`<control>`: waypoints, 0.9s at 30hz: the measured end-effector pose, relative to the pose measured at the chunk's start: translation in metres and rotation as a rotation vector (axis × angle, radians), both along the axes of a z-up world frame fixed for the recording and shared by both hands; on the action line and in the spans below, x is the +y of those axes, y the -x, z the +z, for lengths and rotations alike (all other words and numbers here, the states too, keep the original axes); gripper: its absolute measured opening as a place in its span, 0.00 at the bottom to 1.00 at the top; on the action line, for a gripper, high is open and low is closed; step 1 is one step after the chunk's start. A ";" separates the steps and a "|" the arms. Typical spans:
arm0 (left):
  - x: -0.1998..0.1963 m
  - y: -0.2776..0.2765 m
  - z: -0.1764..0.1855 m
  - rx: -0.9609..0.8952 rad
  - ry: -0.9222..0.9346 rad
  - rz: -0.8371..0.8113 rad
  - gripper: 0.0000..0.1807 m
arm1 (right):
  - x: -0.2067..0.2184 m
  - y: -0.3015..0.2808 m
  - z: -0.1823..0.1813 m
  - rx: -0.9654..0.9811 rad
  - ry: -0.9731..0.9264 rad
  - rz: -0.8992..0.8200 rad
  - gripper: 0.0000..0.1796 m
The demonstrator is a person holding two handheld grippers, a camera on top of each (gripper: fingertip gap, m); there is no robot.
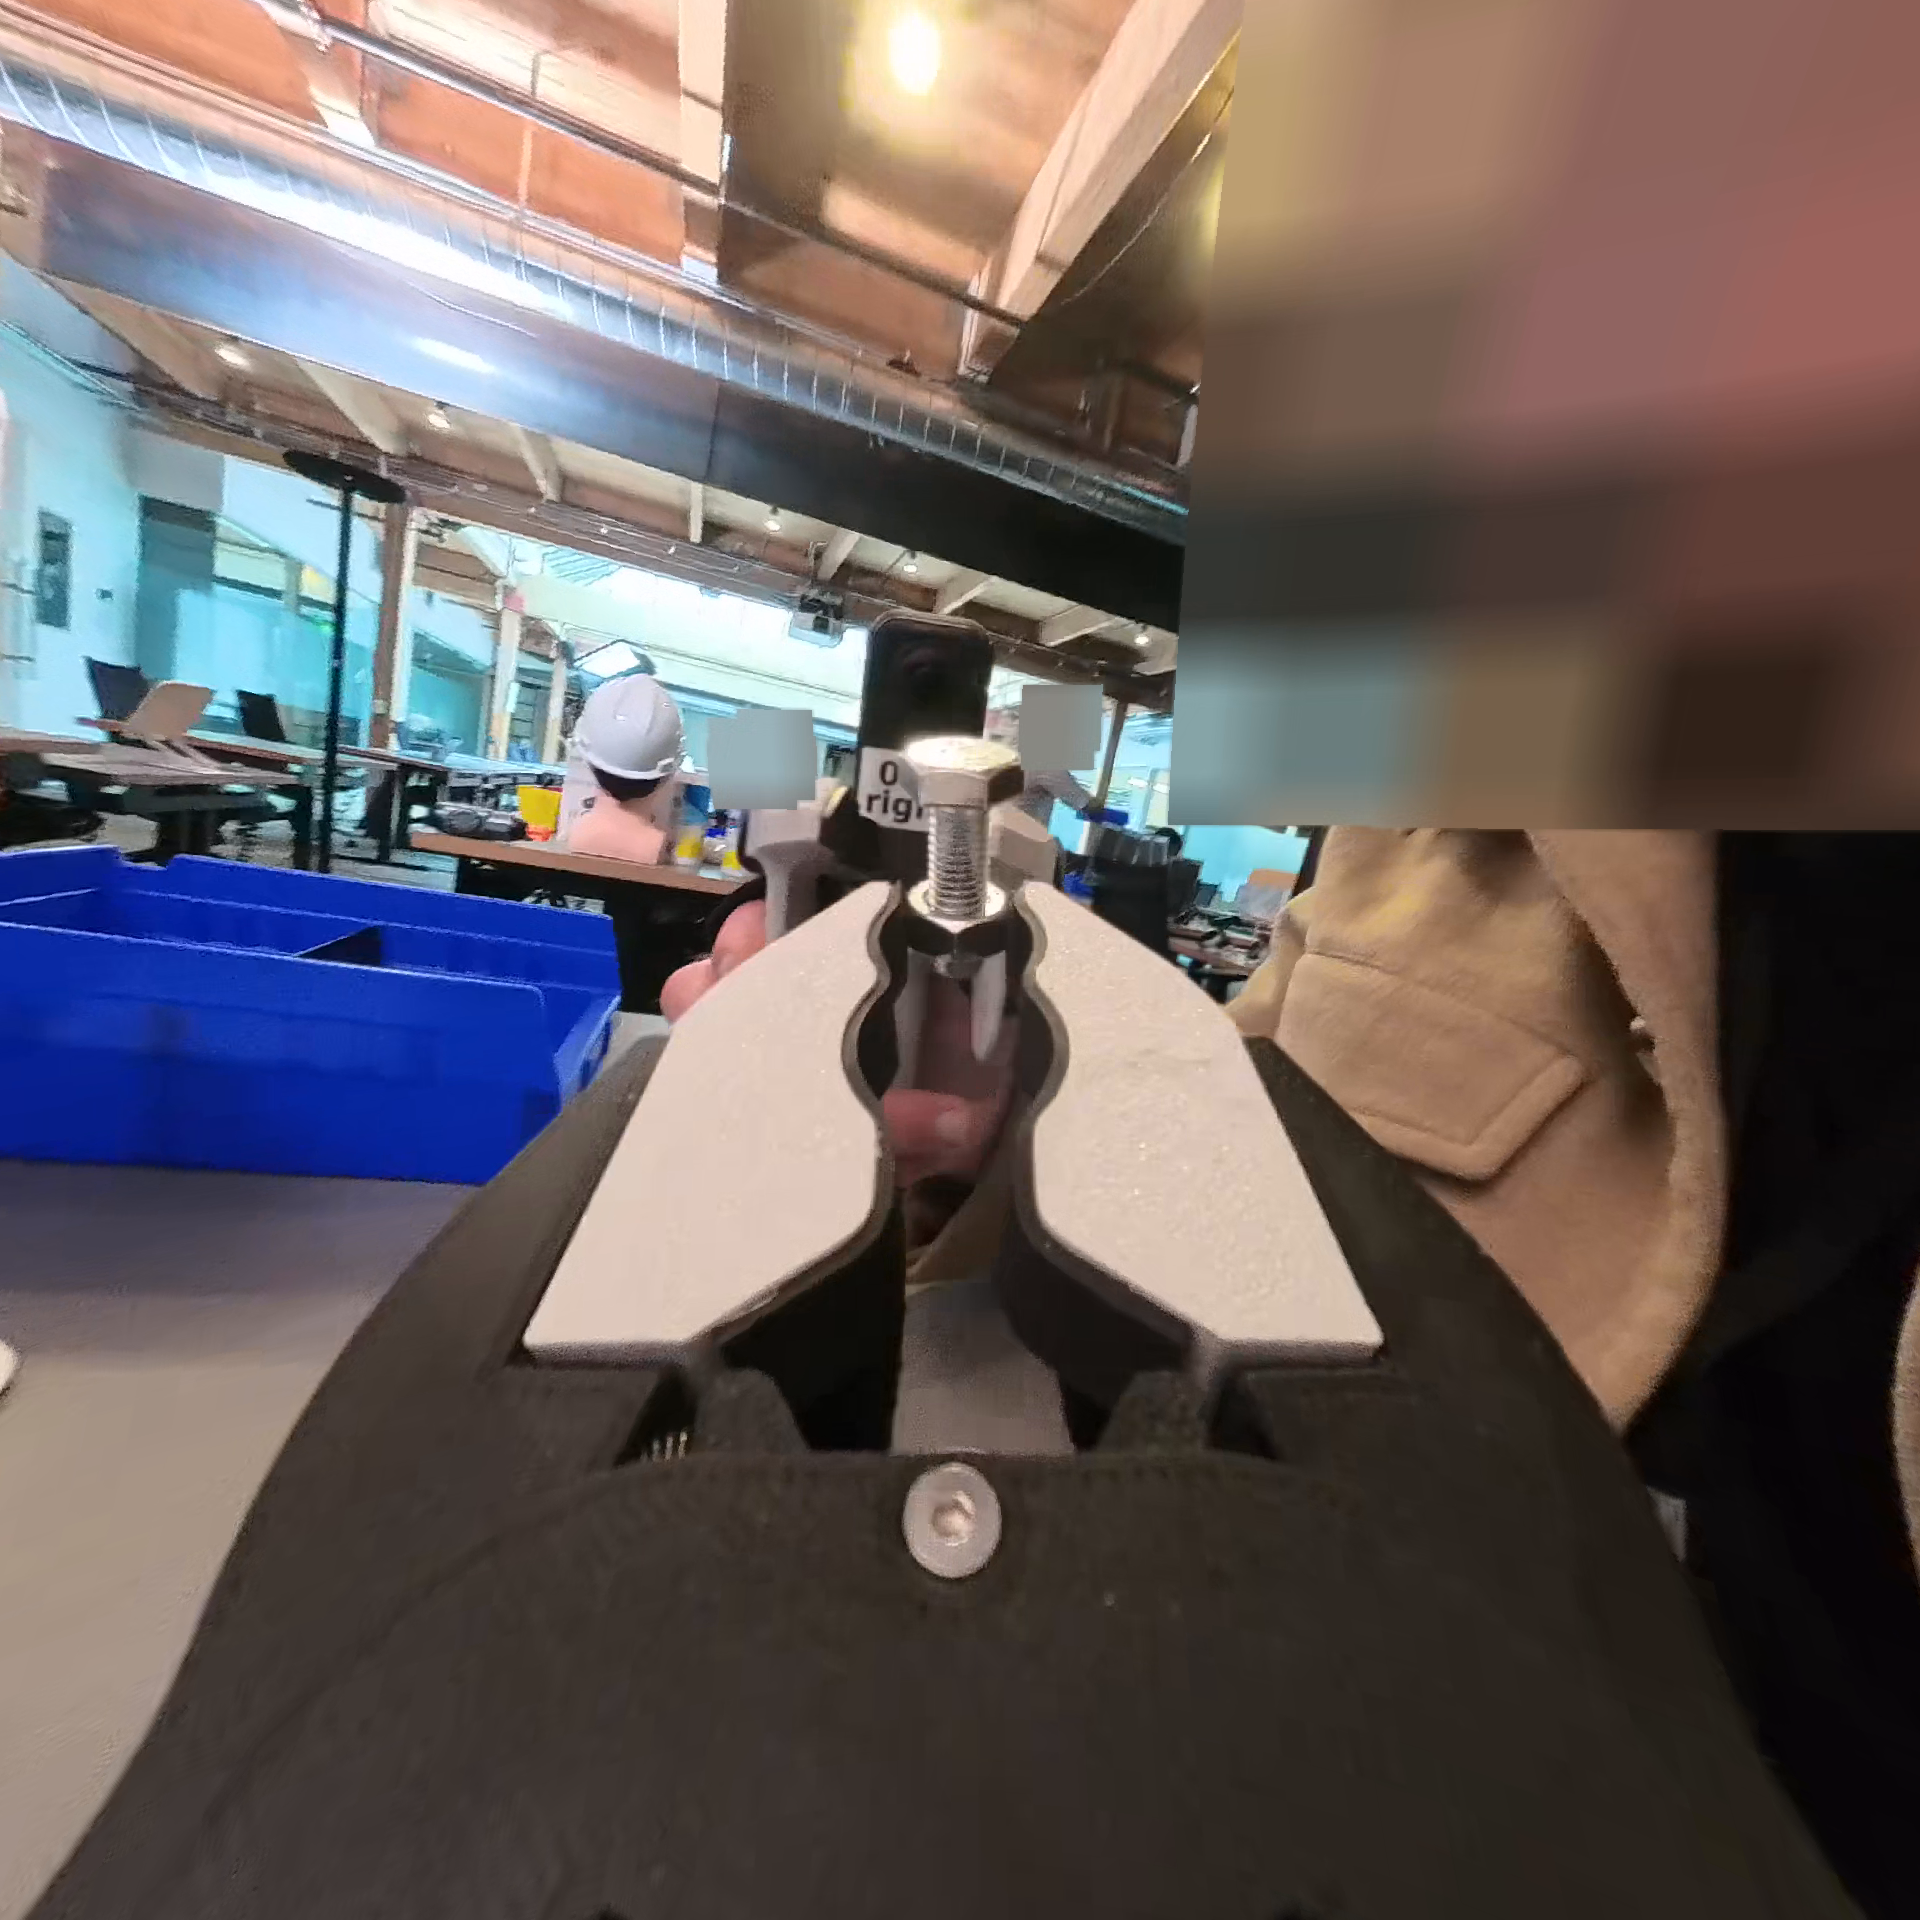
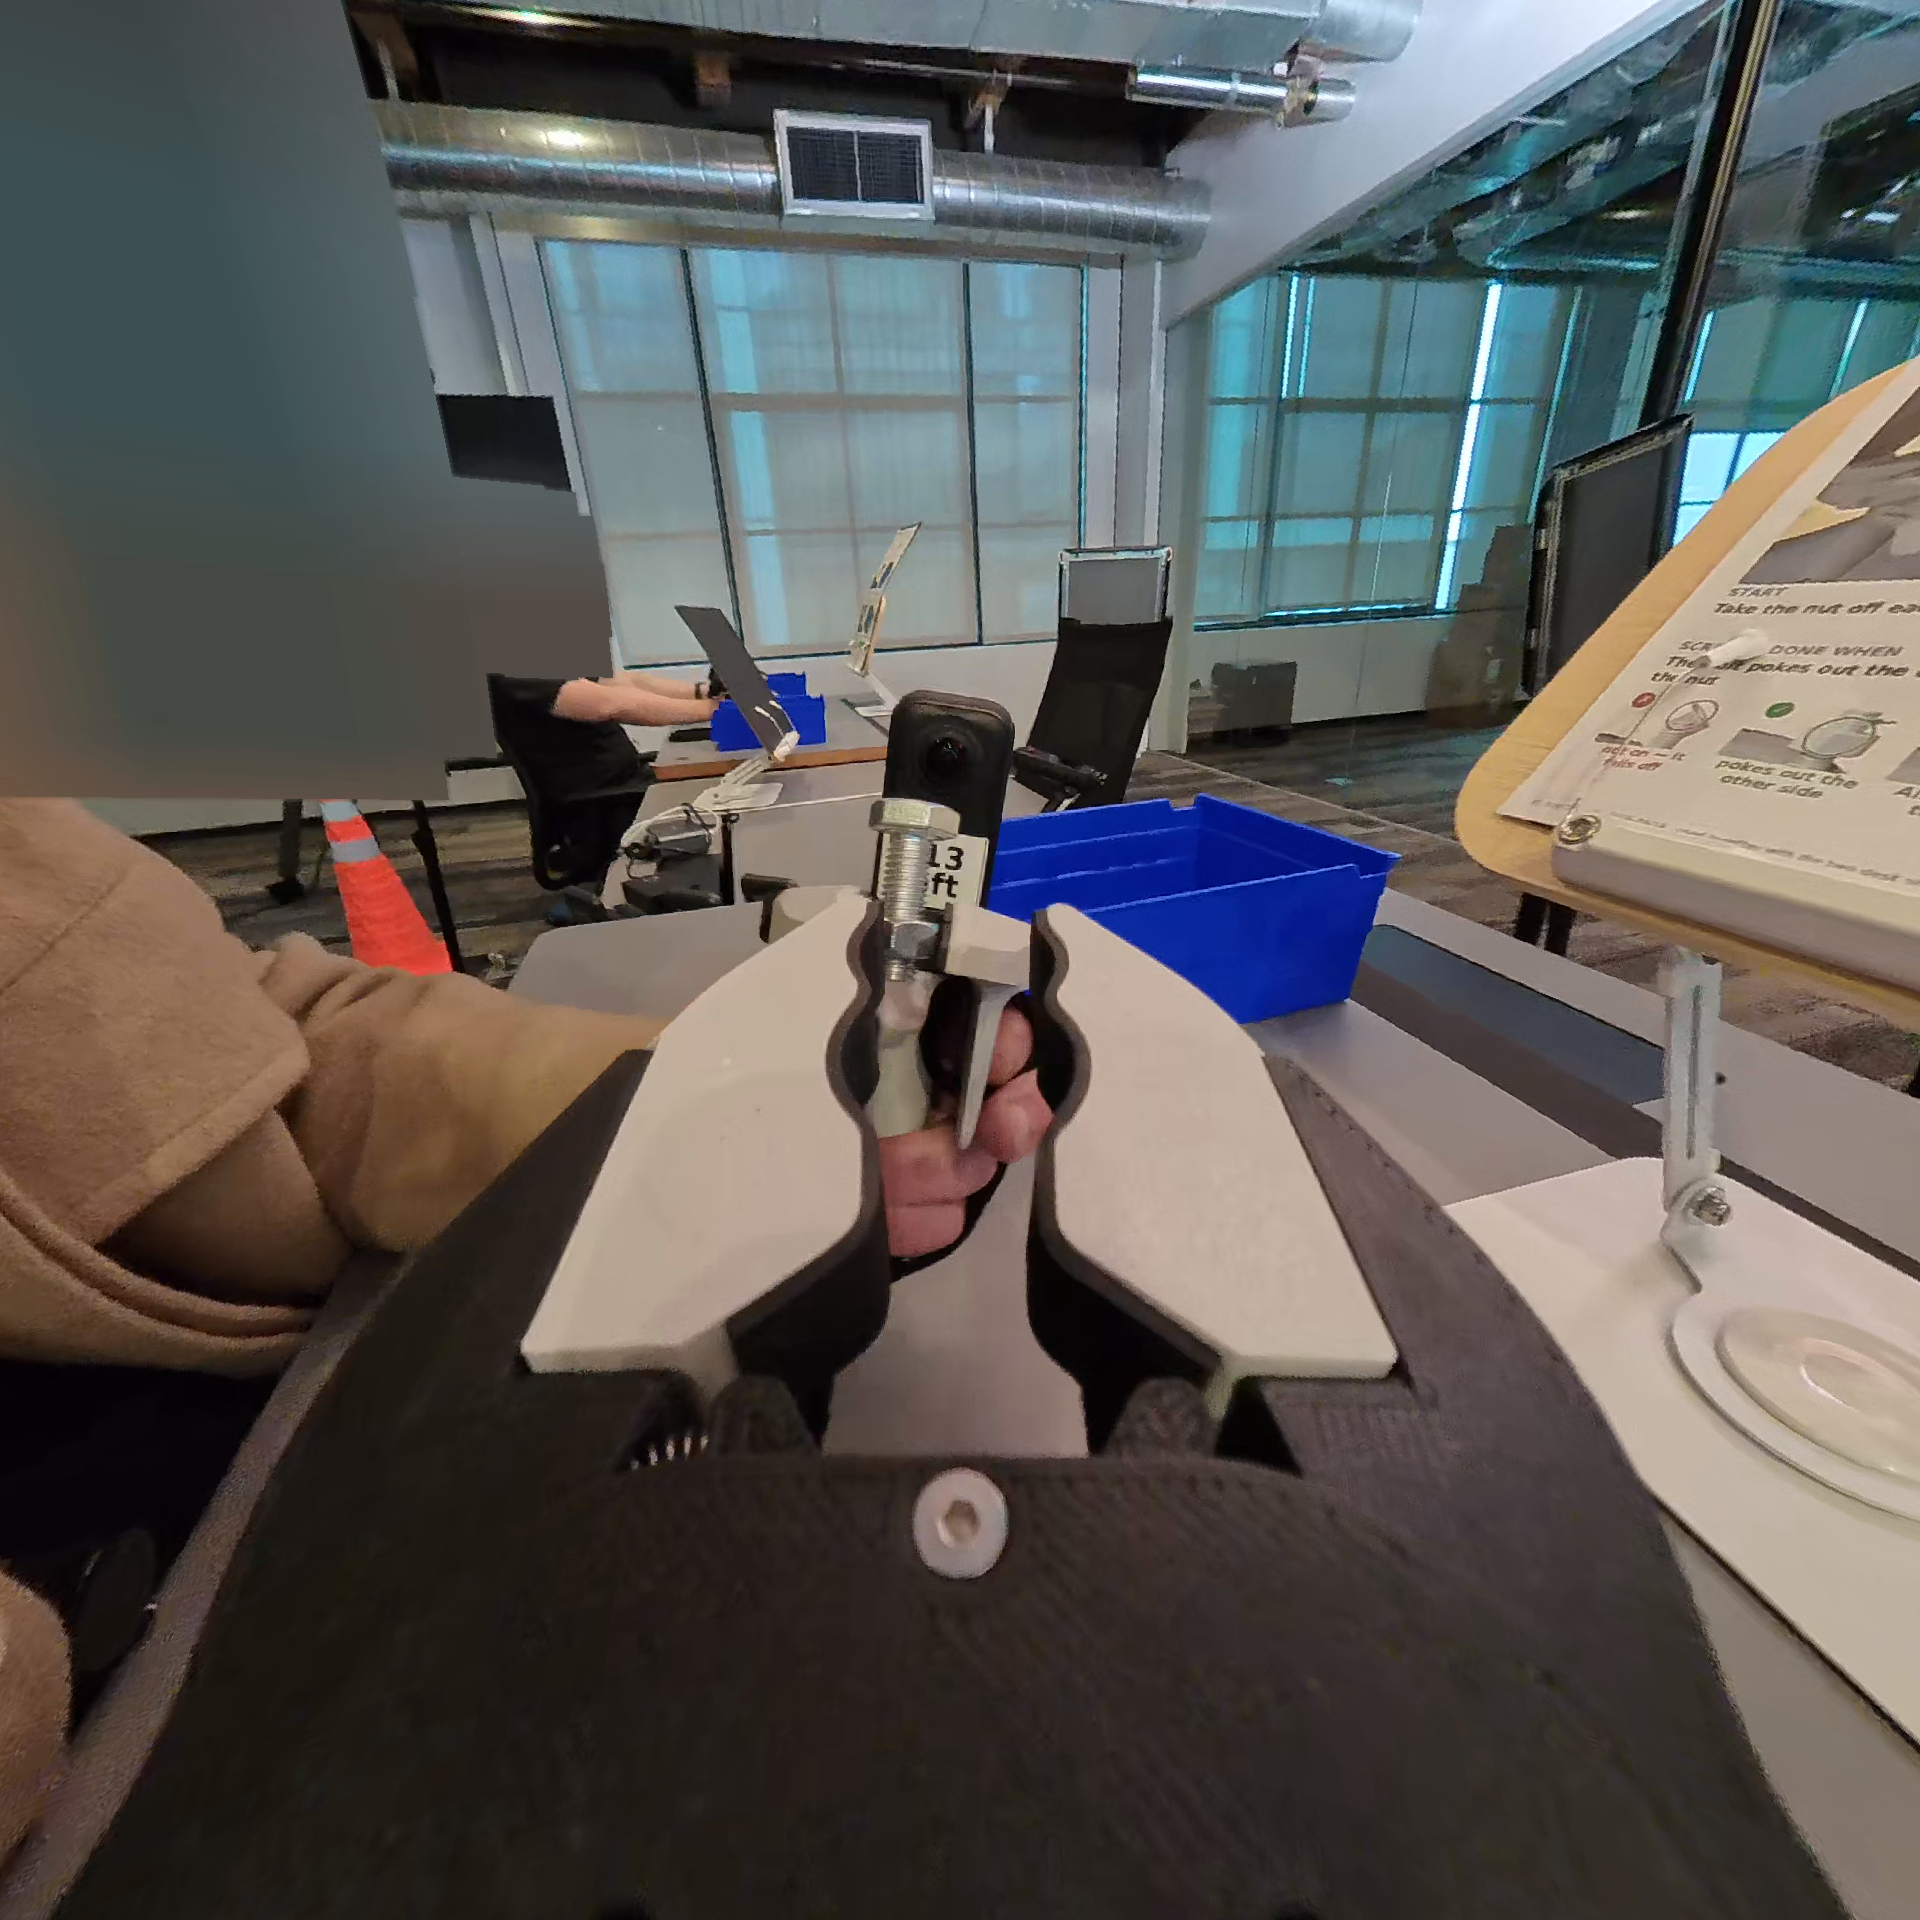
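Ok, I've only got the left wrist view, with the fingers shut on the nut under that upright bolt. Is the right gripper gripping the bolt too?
Observer: No. In its own view the right gripper is open: one of its fingers sits close beside the bolt, and the other stands clear.
Operator: What's on the table to its right?
Observer: A tilted wooden board holding a printed sheet, on a metal bracket over a white base.
Operator: Anything on the floor?
Observer: An orange traffic cone, beyond the table's far left corner.
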State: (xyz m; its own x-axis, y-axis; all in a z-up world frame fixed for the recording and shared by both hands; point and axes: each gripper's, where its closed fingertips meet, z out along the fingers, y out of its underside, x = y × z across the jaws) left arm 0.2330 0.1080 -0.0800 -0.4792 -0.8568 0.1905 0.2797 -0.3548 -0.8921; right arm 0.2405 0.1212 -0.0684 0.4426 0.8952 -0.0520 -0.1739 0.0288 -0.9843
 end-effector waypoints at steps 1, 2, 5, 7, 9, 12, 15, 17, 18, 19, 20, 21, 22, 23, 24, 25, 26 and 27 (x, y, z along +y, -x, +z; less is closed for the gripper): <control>-0.001 -0.001 0.000 0.004 0.006 -0.011 0.09 | 0.000 0.000 0.000 -0.012 -0.012 -0.009 0.15; -0.003 -0.002 -0.002 0.015 0.006 -0.028 0.09 | -0.001 0.001 -0.001 -0.027 -0.022 -0.010 0.15; -0.010 -0.003 -0.006 0.035 0.018 -0.094 0.09 | -0.003 0.005 -0.003 -0.049 -0.025 0.007 0.15; -0.014 -0.001 -0.004 0.018 0.039 -0.145 0.09 | -0.007 0.007 -0.004 -0.051 -0.025 0.041 0.14; -0.016 -0.001 -0.004 0.013 0.036 -0.157 0.10 | -0.012 0.008 -0.002 -0.029 -0.034 0.073 0.14; -0.015 0.003 0.002 -0.048 0.068 -0.174 0.09 | -0.014 0.005 0.000 -0.006 -0.034 0.088 0.13; -0.011 0.009 0.009 -0.108 0.065 -0.144 0.09 | -0.012 0.002 -0.001 0.133 0.100 0.165 0.11; -0.010 0.014 0.015 -0.147 0.043 -0.124 0.09 | -0.011 0.002 -0.002 0.282 0.242 0.267 0.11; -0.009 0.015 0.018 -0.158 0.029 -0.110 0.09 | -0.010 0.005 -0.005 0.320 0.308 0.314 0.14; -0.010 0.015 0.021 -0.163 0.011 -0.095 0.09 | -0.010 0.009 -0.008 0.352 0.356 0.351 0.15; -0.010 0.016 0.023 -0.167 -0.013 -0.079 0.09 | -0.010 0.012 -0.009 0.392 0.391 0.383 0.15; -0.011 0.016 0.025 -0.168 -0.033 -0.070 0.09 | -0.011 0.014 -0.008 0.440 0.416 0.410 0.15; -0.013 0.017 0.028 -0.169 -0.055 -0.065 0.09 | -0.011 0.015 -0.005 0.490 0.429 0.430 0.15; -0.013 0.018 0.030 -0.175 -0.070 -0.053 0.09 | -0.011 0.017 -0.003 0.531 0.442 0.449 0.15; -0.013 0.019 0.033 -0.186 -0.075 -0.045 0.09 | -0.012 0.021 -0.001 0.557 0.457 0.476 0.16; -0.013 0.019 0.035 -0.195 -0.081 -0.042 0.09 | -0.014 0.026 0.000 0.578 0.467 0.503 0.17; -0.013 0.018 0.036 -0.191 -0.092 -0.030 0.09 | -0.015 0.029 0.003 0.611 0.473 0.524 0.17; -0.015 0.017 0.036 -0.189 -0.103 -0.028 0.09 | -0.016 0.030 0.008 0.660 0.477 0.550 0.17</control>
